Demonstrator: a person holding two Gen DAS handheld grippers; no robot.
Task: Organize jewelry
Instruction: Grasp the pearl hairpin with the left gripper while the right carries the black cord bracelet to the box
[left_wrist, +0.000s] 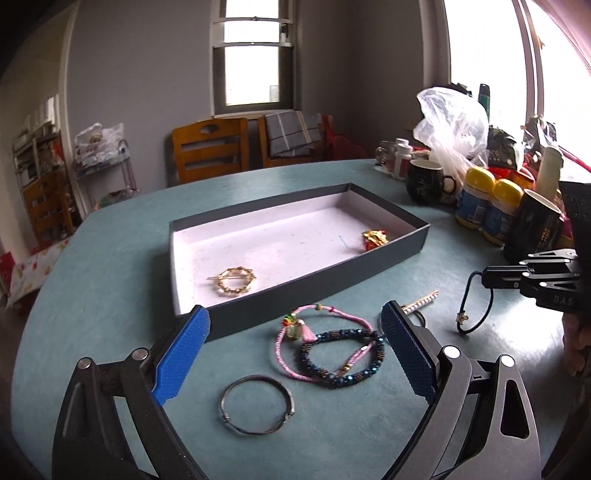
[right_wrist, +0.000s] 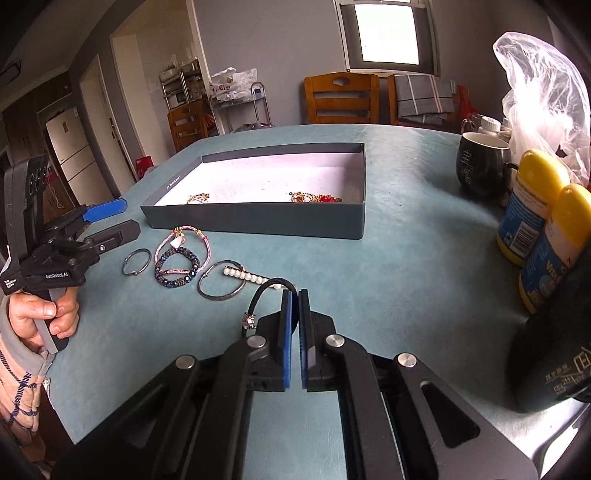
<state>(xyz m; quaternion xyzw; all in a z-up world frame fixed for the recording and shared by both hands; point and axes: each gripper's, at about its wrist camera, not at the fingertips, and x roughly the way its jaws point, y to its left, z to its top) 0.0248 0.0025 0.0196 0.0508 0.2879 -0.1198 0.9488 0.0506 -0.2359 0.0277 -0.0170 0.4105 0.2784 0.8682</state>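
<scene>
A dark open box (left_wrist: 325, 275) with a white floor holds a gold ring brooch (left_wrist: 234, 281) and a gold-and-red piece (left_wrist: 373, 239). In front of it on the teal table lie a pink cord bracelet (left_wrist: 321, 314), a blue bead bracelet (left_wrist: 341, 360), a thin grey bangle (left_wrist: 257, 403) and a pearl hairpin (right_wrist: 243, 275) across a dark bangle (right_wrist: 221, 282). My left gripper (left_wrist: 295, 317) is open over the pink and blue bracelets. My right gripper (right_wrist: 294, 295) is shut on a black cord bracelet (right_wrist: 269, 291), which hangs from its tips with the clasp (left_wrist: 461, 316) low.
Dark mugs (right_wrist: 480, 166), yellow-capped bottles (right_wrist: 532, 206) and a clear plastic bag (right_wrist: 543, 92) crowd the table's right side. Another dark mug (right_wrist: 550, 350) stands close to my right gripper. Wooden chairs (left_wrist: 210, 147) stand beyond the far edge. A person's hand (right_wrist: 40, 314) grips the left tool.
</scene>
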